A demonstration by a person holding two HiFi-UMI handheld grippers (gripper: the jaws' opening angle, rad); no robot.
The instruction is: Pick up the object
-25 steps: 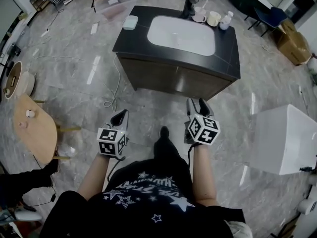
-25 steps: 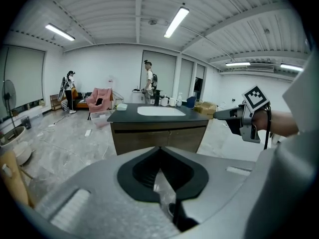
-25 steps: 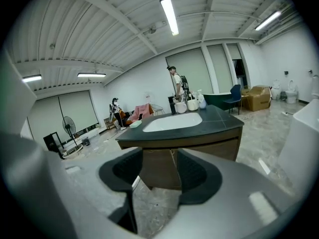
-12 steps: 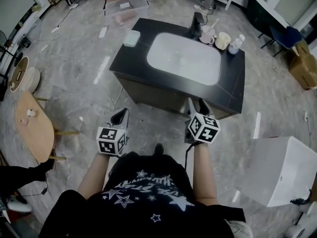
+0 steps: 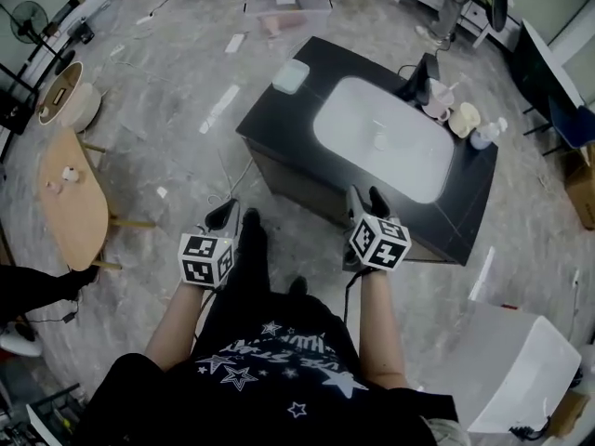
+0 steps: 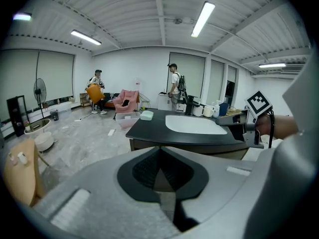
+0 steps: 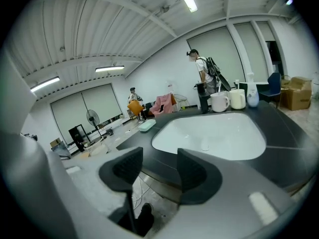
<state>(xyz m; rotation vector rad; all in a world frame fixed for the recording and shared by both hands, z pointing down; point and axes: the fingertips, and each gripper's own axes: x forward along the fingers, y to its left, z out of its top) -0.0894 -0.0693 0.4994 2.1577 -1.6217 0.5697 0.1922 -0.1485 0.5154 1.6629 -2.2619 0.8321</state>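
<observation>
Black counter (image 5: 279, 121) with a white oval basin (image 5: 381, 151) is standing ahead; the left gripper (image 5: 223, 216) is hovering with jaws pressed together, the right gripper (image 5: 366, 197) with jaws slightly apart, empty.

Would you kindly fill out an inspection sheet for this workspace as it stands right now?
Surface: black counter with a white sink; nothing seen in the basin.
Job's things: the pictures do not show which object is meant; neither gripper holds anything.
Clutter: pale green box at a counter corner; mugs and a bottle near the black faucet.
Grippers: left gripper jaws together, empty; right gripper jaws apart, empty.
Cables: white cable on the floor by the counter.
Surroundings: clear bin, wooden table, white box; a person stands beyond the counter.
</observation>
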